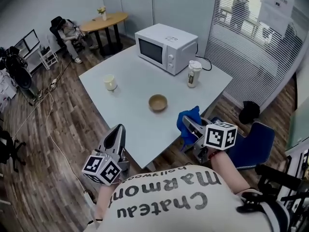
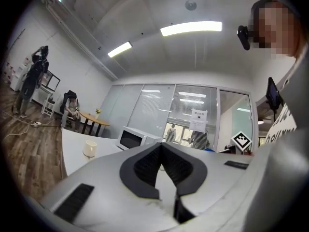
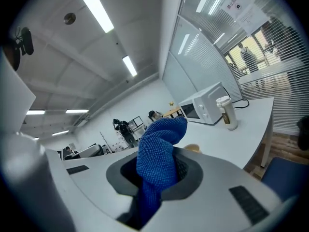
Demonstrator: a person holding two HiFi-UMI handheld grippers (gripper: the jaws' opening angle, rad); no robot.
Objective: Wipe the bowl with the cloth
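Shirt [image 1: 164, 202] fills the bottom of the head view, closest to the lens, and beyond it the white table [image 1: 130, 81] spreads across the middle of the frame, microwave [image 1: 165, 47] at its far side near top centre. Now the tools: left gripper [image 1: 117, 132] sits lower left, just off the table's near edge, pointing roughly level, jaws clenched together on nothing, as its own view confirms. Right gripper [image 1: 191, 126] is lower right of centre at the near edge, tipped slightly down toward the table, jaws clamped on the blue cloth [image 1: 189, 115], which bunches up above the tips. That cloth looks soft, light and limp, so it should fold to whatever it meets; the grip low on the wad leaves a loose pad free for wiping. Smallest of all, the bowl [image 1: 158, 102] stands upright at the centre of the frame, on the table, well apart from both grippers. It looks small, stiff and light, likely to skid on that smooth top, so pinching the rim with the left gripper seems the safe hold.
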